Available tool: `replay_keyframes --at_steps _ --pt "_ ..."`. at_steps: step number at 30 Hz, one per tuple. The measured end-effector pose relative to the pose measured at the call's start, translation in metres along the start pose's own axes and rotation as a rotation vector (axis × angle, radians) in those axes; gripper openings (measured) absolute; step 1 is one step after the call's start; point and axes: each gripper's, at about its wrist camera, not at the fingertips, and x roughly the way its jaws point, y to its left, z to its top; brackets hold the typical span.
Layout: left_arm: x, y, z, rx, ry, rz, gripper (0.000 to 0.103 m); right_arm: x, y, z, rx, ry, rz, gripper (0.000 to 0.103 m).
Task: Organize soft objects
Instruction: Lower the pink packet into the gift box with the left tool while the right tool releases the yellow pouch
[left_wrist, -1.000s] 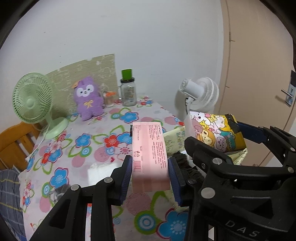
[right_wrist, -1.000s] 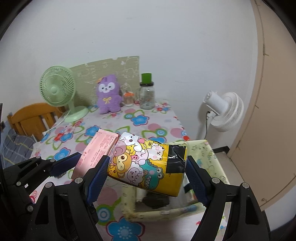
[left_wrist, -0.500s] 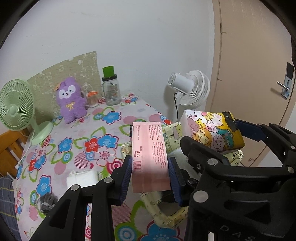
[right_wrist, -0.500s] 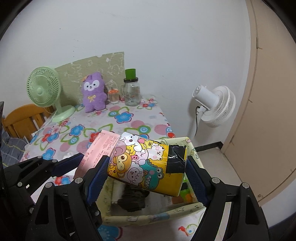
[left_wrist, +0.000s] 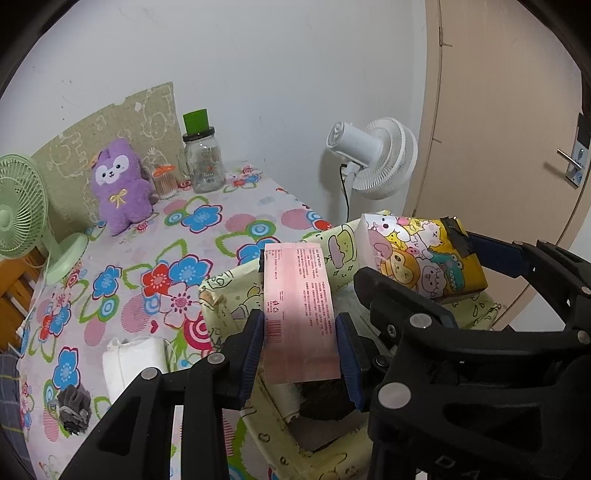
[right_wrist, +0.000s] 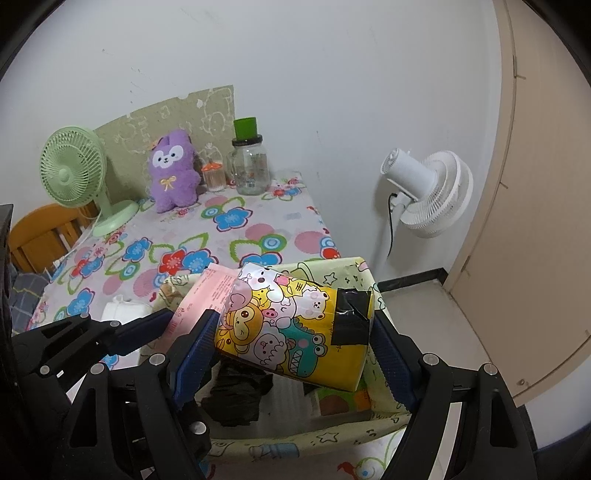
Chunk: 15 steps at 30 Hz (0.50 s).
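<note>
My left gripper (left_wrist: 300, 341) is shut on a pink tissue pack (left_wrist: 297, 306), held above the near left corner of a pale yellow cartoon-print fabric bin (left_wrist: 229, 291). My right gripper (right_wrist: 295, 350) is shut on a yellow cartoon-animal tissue pack (right_wrist: 291, 328), held over the same bin (right_wrist: 295, 439); this pack also shows in the left wrist view (left_wrist: 417, 258). A dark soft item (right_wrist: 236, 395) lies inside the bin. A purple plush toy (left_wrist: 120, 186) sits at the table's back. A white soft pack (left_wrist: 133, 363) and a grey cloth ball (left_wrist: 74, 404) lie on the table.
The floral tablecloth (left_wrist: 147, 266) covers the table. A green fan (left_wrist: 18, 214), a glass jar with a green lid (left_wrist: 202, 158) and a small orange-lidded jar (left_wrist: 164, 181) stand at the back. A white floor fan (right_wrist: 428, 192) and a door (right_wrist: 546, 184) are to the right.
Both grippers have carried their packs to the right, from over the table to above the bin. The bin's inside has come into fuller view below them.
</note>
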Motion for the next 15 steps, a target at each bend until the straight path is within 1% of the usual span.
replay_keyframes --at_steps 6,8,10,13,15 --pt "0.011 -0.005 0.0 0.012 0.032 0.01 0.044 0.011 -0.004 -0.002 0.007 0.019 0.005 0.083" --pt "0.012 -0.006 0.0 0.014 0.034 0.017 0.056 0.015 -0.005 -0.002 0.008 0.026 0.006 0.083" --pt "0.012 -0.005 -0.001 0.014 0.033 0.029 0.058 0.019 -0.005 -0.003 0.008 0.033 0.011 0.083" --pt "0.012 -0.004 -0.002 0.016 0.03 0.048 0.065 0.023 -0.005 -0.004 0.009 0.039 0.018 0.083" --pt "0.012 -0.003 -0.003 0.015 0.032 0.058 0.065 0.026 -0.004 -0.005 0.009 0.046 0.026 0.083"
